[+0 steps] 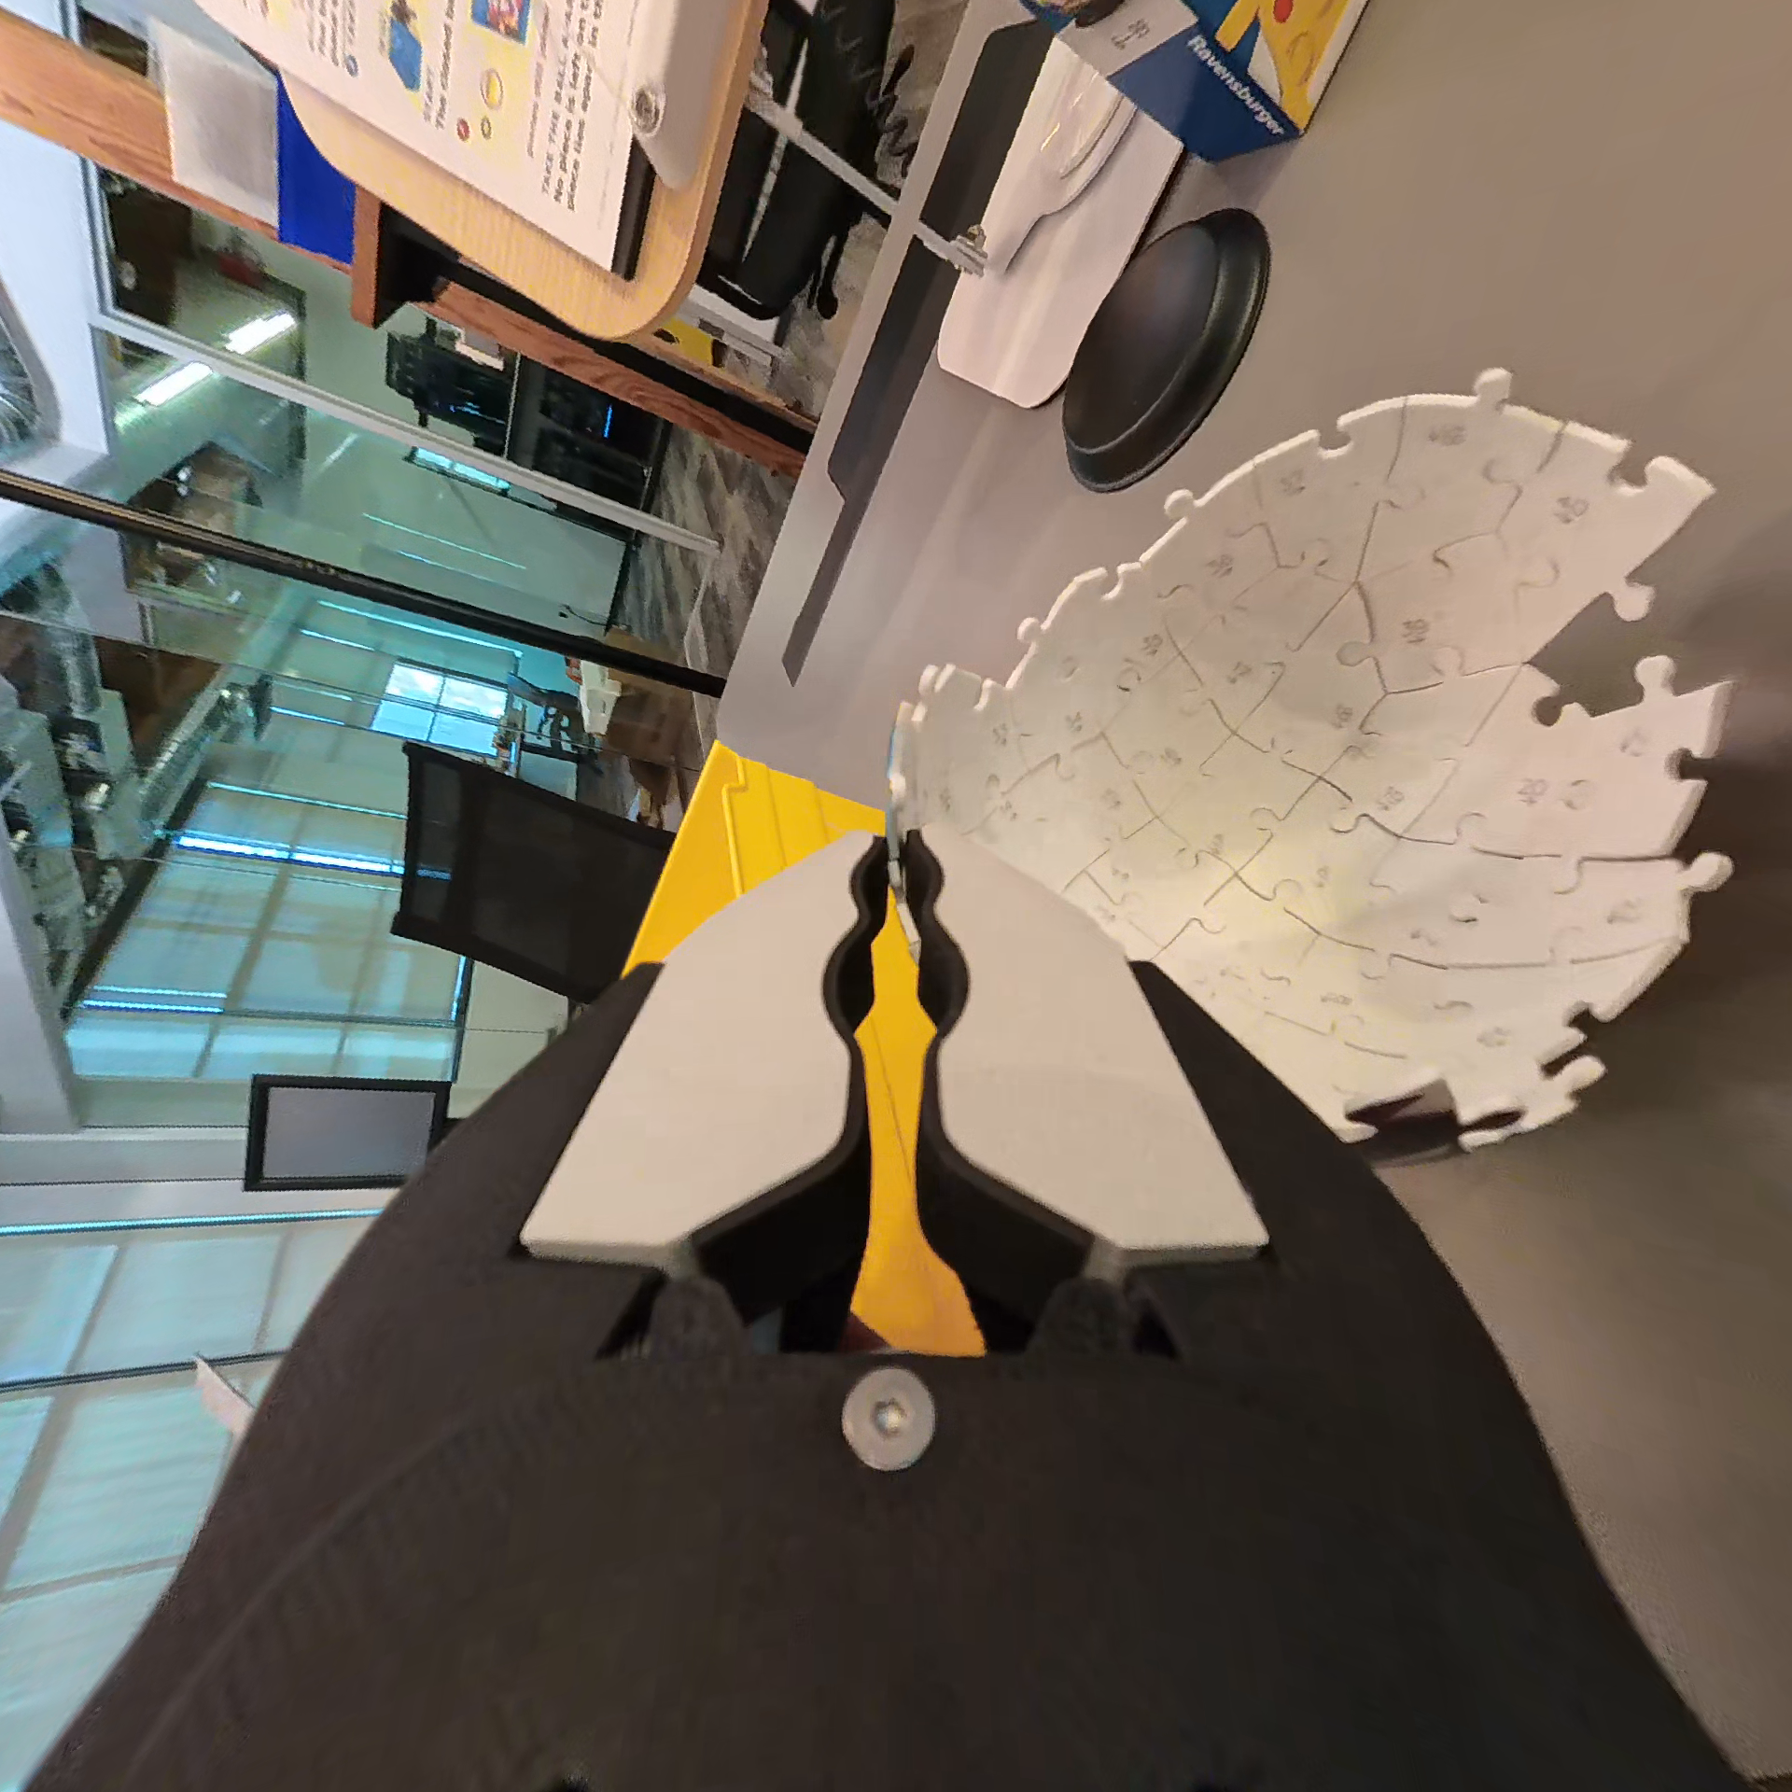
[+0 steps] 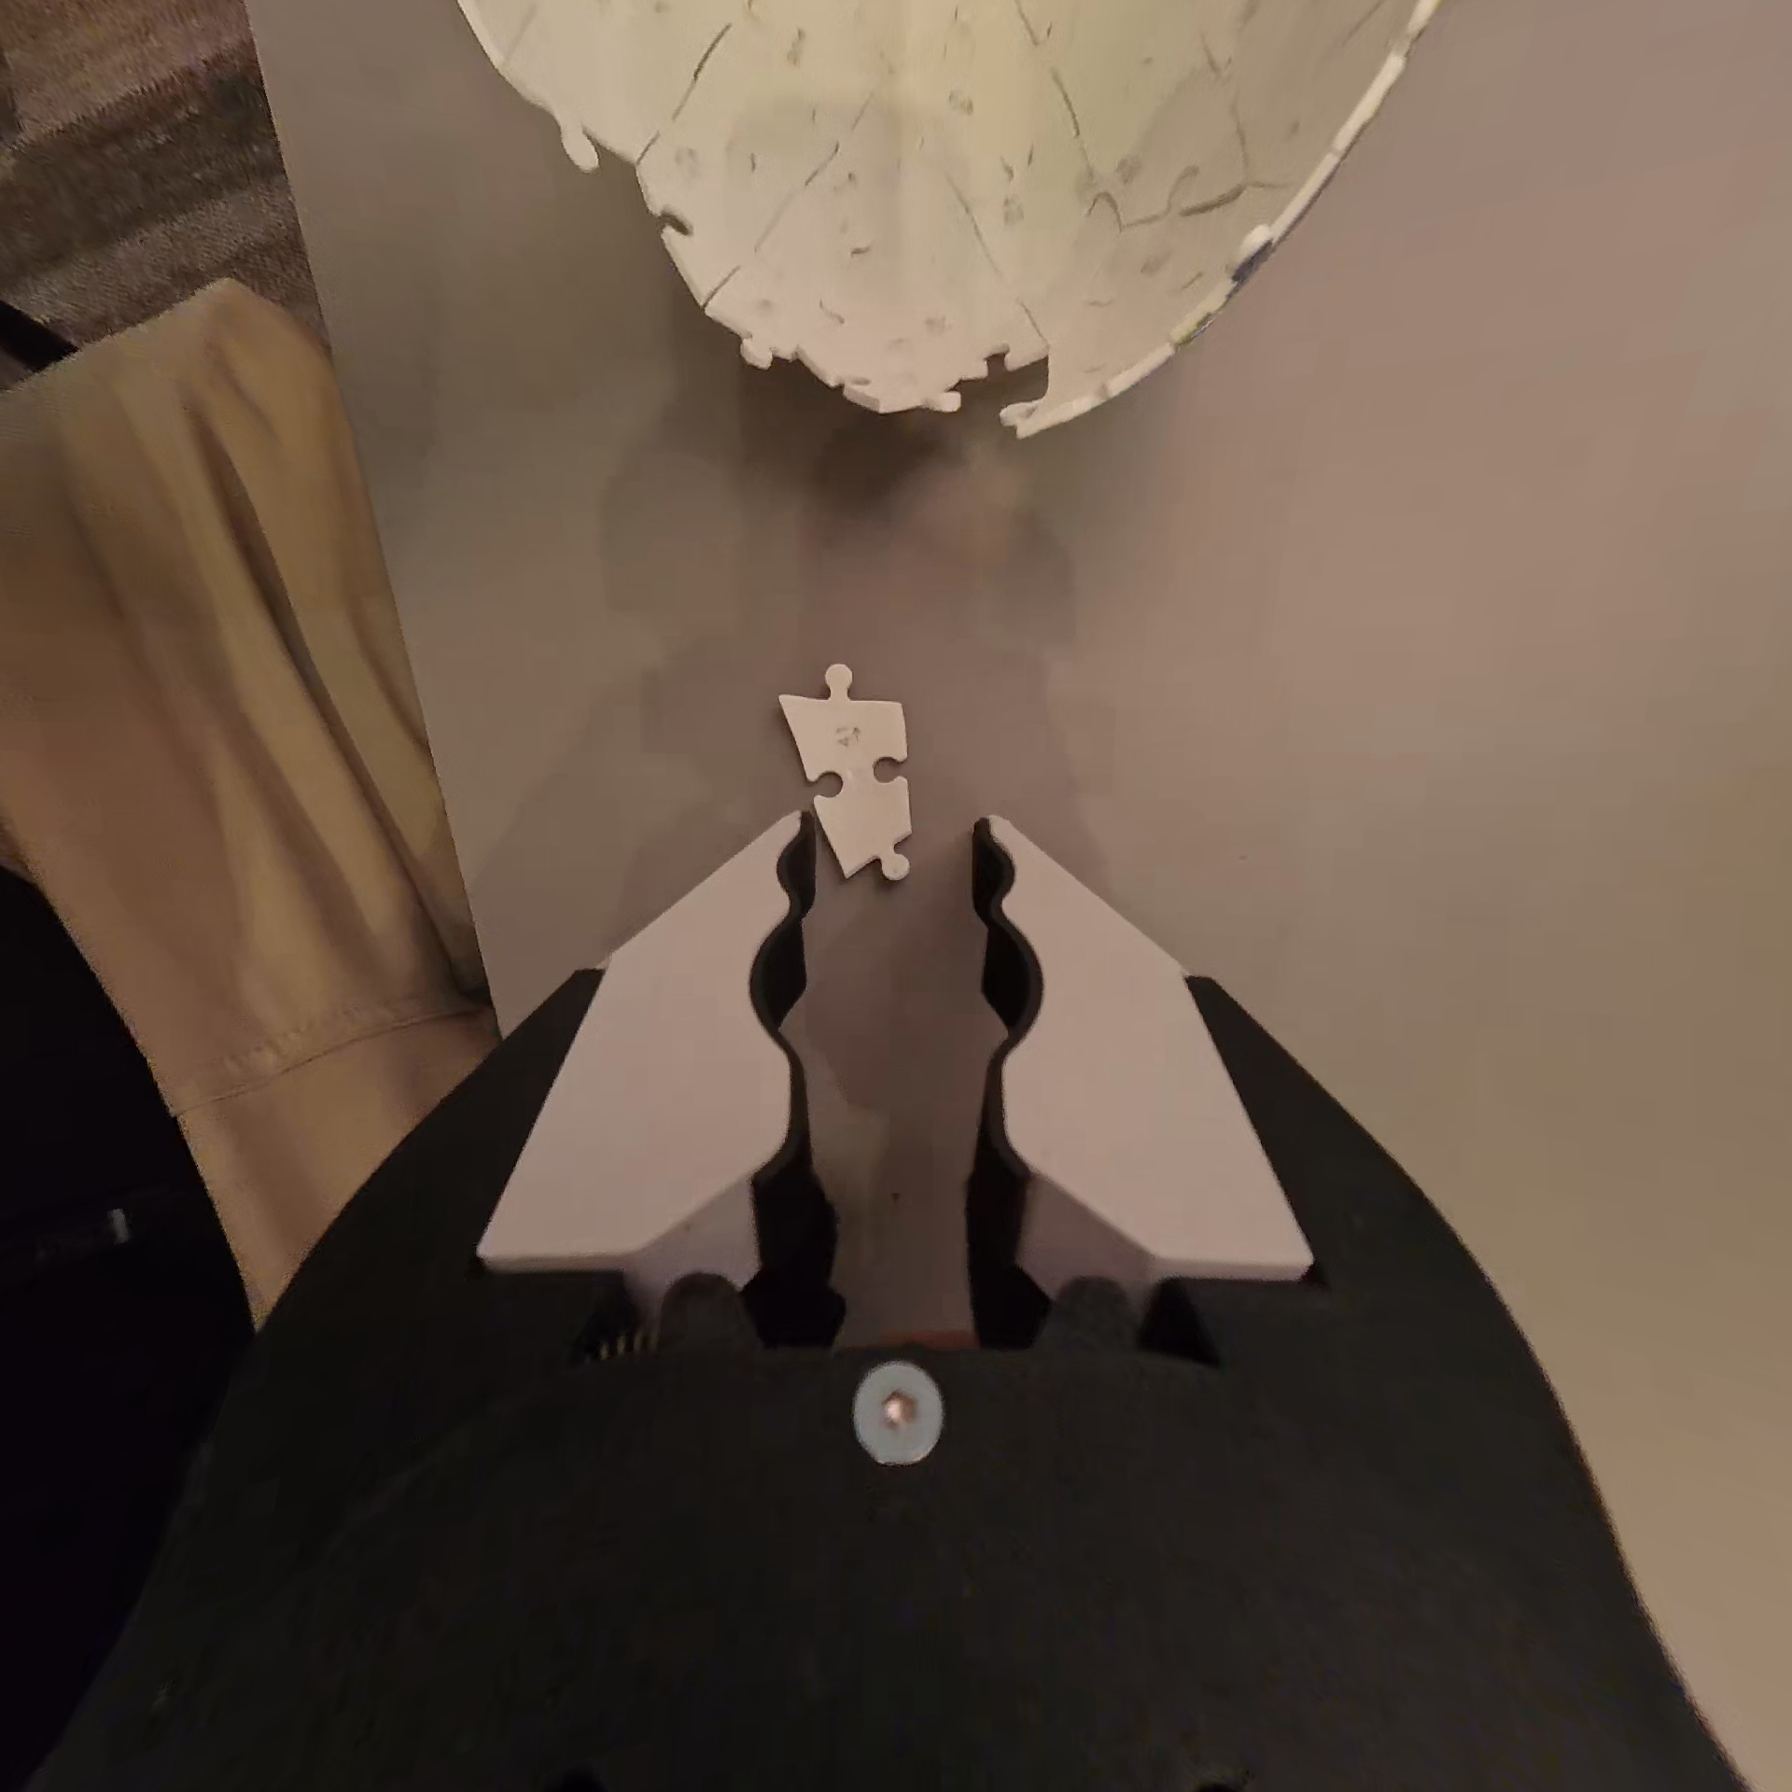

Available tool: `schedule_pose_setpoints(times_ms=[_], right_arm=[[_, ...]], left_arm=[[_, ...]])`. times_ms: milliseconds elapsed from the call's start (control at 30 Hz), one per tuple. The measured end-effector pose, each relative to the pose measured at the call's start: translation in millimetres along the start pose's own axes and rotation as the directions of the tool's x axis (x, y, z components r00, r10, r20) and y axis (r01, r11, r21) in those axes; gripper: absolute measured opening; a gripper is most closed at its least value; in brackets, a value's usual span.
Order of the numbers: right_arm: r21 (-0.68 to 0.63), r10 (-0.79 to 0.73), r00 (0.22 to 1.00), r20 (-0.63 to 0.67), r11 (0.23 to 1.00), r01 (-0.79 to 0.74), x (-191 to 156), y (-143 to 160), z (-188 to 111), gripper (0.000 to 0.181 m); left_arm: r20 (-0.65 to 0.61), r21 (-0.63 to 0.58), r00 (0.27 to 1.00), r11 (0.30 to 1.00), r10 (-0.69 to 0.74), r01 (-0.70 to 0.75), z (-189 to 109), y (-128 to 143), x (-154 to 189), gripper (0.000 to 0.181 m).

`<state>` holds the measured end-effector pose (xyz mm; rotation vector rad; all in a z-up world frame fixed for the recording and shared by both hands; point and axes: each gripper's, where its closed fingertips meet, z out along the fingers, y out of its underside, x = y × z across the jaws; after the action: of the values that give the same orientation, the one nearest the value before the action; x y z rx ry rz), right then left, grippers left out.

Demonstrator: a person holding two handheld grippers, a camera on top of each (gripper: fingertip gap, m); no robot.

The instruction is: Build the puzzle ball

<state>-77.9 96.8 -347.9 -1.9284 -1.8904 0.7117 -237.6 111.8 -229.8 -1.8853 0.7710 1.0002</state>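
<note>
Curved white puzzle-ball shell [image 1: 1358, 776]: matt plastic look, smooth inner face, fine seams between pieces, faint grey embossed marks. 2 joined loose white puzzle pieces [image 2: 853, 776]: same matt white finish. Flat grey desk [image 2: 1358, 679]: smooth, matt, low sheen. Left gripper [image 1: 900, 863] and right gripper [image 2: 887, 824]: black body with fine grainy printed texture; jaws faced in smooth light-grey matt plastic, inner pads black and wavy; 1 bright metal screw with washer [image 1: 888, 1421] on each body. Round black domed base [image 1: 1168, 349]: satin sheen. Blue-and-yellow puzzle box [image 1: 1222, 68]: glossy printed cardboard. Beige garment [image 2: 194, 679]: woven cloth, stitched hem. Light wood board [image 1: 669, 242]: smooth, carrying printed paper sheet [image 1: 465, 87].
</note>
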Motion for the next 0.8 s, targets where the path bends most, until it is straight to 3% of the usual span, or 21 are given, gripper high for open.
schedule_pose_setpoints(times_ms=[367,800], right_arm=[[0.012,-0.054,0.997,-0.048,0.998,0.055,-2.3,-3.4,5.0,0.017],[0.068,-0.017,0.998,-0.062,0.997,0.021,-0.8,-11.5,3.2,0.002]], left_arm=[[0.023,0.037,0.995,0.995,0.094,-0.094,-7.9,-2.0,4.4,0.003],[0.029,0.055,0.992,0.99,0.126,-0.128,-9.8,-8.6,10.9,0.003]])
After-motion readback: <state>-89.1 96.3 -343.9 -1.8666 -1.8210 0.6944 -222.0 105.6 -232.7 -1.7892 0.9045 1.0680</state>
